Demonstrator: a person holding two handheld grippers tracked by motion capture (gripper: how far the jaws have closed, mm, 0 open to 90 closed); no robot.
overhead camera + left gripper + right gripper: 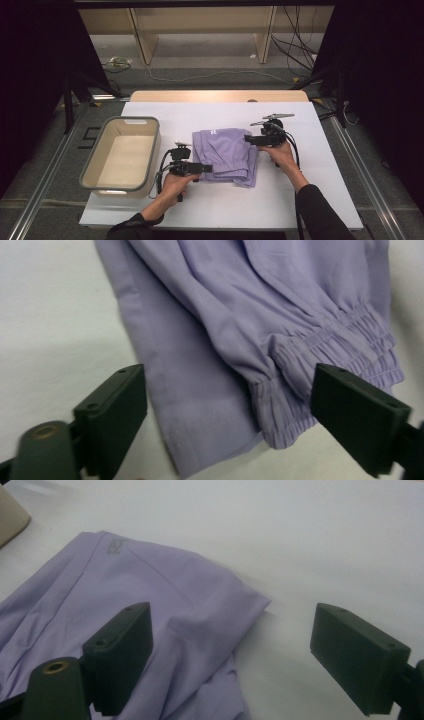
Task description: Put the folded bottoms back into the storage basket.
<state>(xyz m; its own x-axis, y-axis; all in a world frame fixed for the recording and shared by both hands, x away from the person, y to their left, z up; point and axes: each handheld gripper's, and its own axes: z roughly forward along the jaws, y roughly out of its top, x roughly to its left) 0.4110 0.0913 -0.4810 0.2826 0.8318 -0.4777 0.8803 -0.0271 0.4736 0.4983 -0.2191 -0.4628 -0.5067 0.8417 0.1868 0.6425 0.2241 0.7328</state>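
Folded purple garment [226,154] lies at centre of the high view, flat on the white desk [280,200]. Small pale logo near its upper left corner. Gathered elastic cuffs at its lower edge, clear in the left gripper view [320,355].

Beige plastic bin [122,154] sits left of centre on the desk, just beside the garment's left side but apart from it. Nothing visible inside it.

Left hand-held gripper [200,169] sits lower centre of the high view, at the garment's lower left edge, held by the person's left hand [175,186]. Jaws stand wide apart, released; in its own view [227,415] they straddle the garment's corner and the elastic cuffs, nothing pinched between them.

Right hand-held gripper [252,140] sits right of centre, at the garment's upper right edge, held by the right hand [282,155]. Jaws also wide apart, released; in its own view [230,655] the left jaw hangs over purple cloth [150,605], the right jaw over bare desk. Whether either jaw touches the cloth: cannot tell.

Floor beyond the desk, upper part of the frame: loose cables [295,45] and wooden frame legs [142,40].
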